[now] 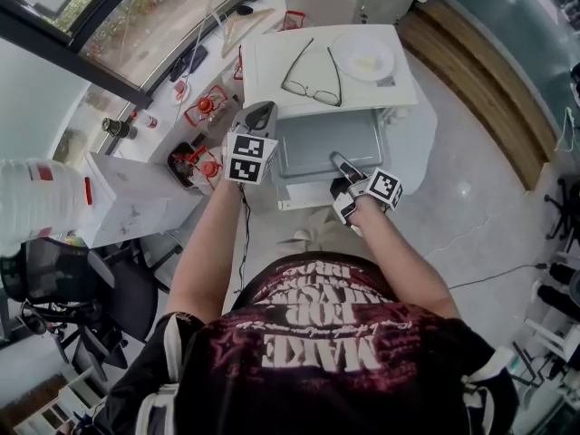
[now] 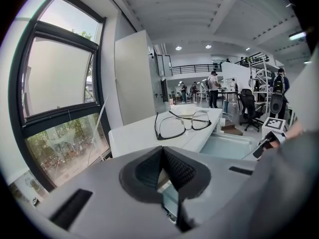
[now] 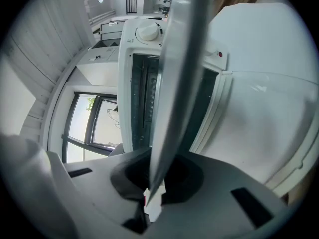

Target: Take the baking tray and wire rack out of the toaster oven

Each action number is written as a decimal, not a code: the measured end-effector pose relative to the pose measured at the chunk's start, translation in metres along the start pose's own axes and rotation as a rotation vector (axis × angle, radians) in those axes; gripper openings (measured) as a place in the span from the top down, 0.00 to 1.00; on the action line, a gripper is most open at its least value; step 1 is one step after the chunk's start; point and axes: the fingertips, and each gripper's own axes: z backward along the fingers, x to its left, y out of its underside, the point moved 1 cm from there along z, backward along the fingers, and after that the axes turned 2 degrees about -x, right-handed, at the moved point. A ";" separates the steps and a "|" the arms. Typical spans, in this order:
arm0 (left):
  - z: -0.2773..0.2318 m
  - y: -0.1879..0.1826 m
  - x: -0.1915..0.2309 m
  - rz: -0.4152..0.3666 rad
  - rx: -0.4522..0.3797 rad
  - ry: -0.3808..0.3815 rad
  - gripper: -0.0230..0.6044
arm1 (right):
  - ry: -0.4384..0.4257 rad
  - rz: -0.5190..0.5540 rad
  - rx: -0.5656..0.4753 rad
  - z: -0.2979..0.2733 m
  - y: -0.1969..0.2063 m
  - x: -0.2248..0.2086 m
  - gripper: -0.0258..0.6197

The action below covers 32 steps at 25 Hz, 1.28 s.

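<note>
The white toaster oven (image 1: 272,71) stands in front of me with its door (image 3: 269,123) folded down. The grey baking tray (image 1: 326,139) sticks out of the oven mouth over the door. My right gripper (image 1: 343,163) is shut on the tray's front edge. In the right gripper view the tray (image 3: 179,59) runs edge-on from the jaws (image 3: 158,183) towards the dark cavity (image 3: 144,98). I cannot make out the wire rack. My left gripper (image 1: 261,114) hangs by the oven's front left corner; its pads (image 2: 162,156) meet at the tips and I see nothing gripped between them.
A pair of glasses (image 1: 313,71) and a white plate (image 1: 362,57) lie on the oven's top. To the left are a counter with red items (image 1: 207,105), a white box (image 1: 136,198) and an office chair (image 1: 54,279). A window runs along the far left.
</note>
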 end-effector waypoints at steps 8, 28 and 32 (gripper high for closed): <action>0.002 -0.002 -0.004 -0.017 -0.007 0.018 0.95 | 0.059 -0.104 -0.009 0.065 0.024 -0.023 0.93; 0.036 -0.020 -0.103 0.135 -0.093 -0.057 0.95 | 0.103 -0.083 0.031 0.176 -0.049 -0.053 0.93; 0.021 -0.040 -0.144 0.210 -0.107 -0.073 0.95 | 0.118 -0.068 0.102 0.190 -0.085 -0.063 0.93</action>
